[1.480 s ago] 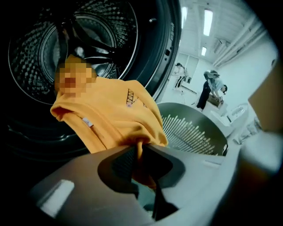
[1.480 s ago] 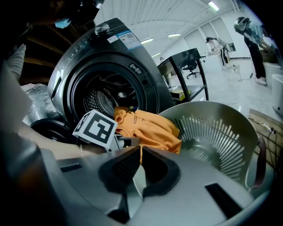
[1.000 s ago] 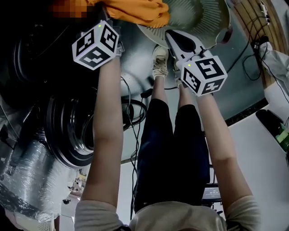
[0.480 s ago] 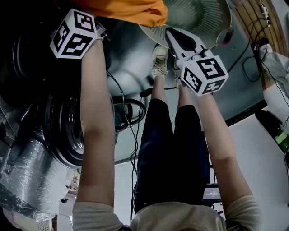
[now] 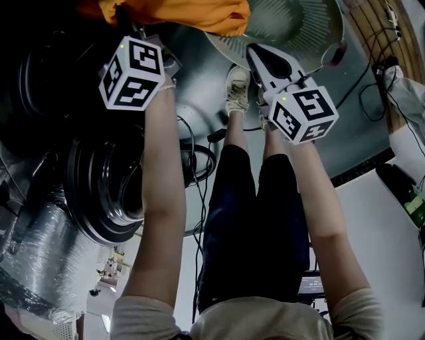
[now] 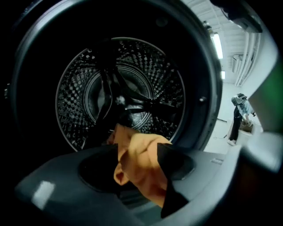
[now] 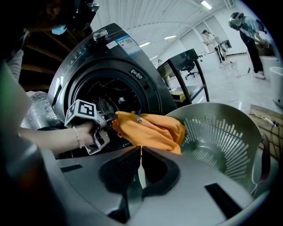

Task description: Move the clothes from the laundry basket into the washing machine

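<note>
An orange garment (image 5: 192, 14) hangs across the tips of my left gripper (image 5: 126, 23) at the mouth of the washing machine (image 7: 110, 48). In the left gripper view the garment (image 6: 139, 163) lies between the jaws of my left gripper (image 6: 138, 150), which are opening, with the steel drum (image 6: 119, 88) straight ahead. From the right gripper view the garment (image 7: 150, 130) trails from the left gripper (image 7: 108, 121) toward the grey laundry basket (image 7: 221, 137). My right gripper (image 7: 140, 152) is shut with nothing in it, and hovers by the basket (image 5: 299, 26) rim.
The round washer door (image 5: 103, 192) stands open at the left, with a foil-wrapped duct (image 5: 40, 259) below it. Black cables (image 5: 199, 159) lie on the floor by the person's shoes (image 5: 236, 89). A wooden rack (image 5: 378, 40) stands at the right.
The left gripper swung left toward the machine, then came back right and lower in the picture, the orange garment still at its tips. The right gripper stayed put.
</note>
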Motion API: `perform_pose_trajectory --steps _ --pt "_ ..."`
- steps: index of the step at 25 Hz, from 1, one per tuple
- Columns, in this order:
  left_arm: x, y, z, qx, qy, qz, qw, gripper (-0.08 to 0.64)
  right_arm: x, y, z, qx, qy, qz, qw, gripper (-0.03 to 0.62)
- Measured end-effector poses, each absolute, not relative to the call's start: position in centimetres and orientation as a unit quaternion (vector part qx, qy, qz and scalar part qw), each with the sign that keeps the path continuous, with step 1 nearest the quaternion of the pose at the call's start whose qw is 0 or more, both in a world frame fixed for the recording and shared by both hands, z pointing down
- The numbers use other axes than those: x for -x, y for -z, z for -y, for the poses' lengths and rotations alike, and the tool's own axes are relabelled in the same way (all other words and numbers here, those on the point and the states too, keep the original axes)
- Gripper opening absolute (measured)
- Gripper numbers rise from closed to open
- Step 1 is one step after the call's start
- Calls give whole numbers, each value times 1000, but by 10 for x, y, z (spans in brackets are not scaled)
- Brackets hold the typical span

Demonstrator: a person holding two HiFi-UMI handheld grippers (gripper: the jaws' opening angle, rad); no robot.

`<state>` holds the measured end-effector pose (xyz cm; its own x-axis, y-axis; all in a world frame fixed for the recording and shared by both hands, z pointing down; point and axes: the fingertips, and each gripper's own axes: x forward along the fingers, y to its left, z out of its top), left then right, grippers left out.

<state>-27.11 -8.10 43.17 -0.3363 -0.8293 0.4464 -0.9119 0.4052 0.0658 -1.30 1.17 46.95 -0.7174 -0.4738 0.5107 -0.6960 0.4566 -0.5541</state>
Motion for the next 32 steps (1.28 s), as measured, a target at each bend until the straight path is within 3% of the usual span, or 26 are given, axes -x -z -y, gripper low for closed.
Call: perform_pose_trajectory --steps 7,12,16,18,19,21,32 --pt "153 -509 31 -594 -161 715 330 262 8 -477 -13 -351 -391 838 150 14" --pt "119 -547 37 -607 -190 687 351 261 7 -482 -13 -356 -398 832 149 14" --pt "118 -561 46 -616 -227 671 345 253 10 -486 -17 -350 -397 833 164 14" --pt "124 -562 48 -618 -242 669 335 179 12 -488 -19 -345 -394 835 171 12" --pt "125 -561 50 -622 -245 666 329 92 12 -488 -19 -344 -394 835 172 12" --pt "127 -551 54 -640 -231 657 325 46 12 -486 -17 -344 -401 834 159 12" --pt "229 -452 117 -623 -173 739 188 41 19 -475 -4 -352 -409 832 126 11"
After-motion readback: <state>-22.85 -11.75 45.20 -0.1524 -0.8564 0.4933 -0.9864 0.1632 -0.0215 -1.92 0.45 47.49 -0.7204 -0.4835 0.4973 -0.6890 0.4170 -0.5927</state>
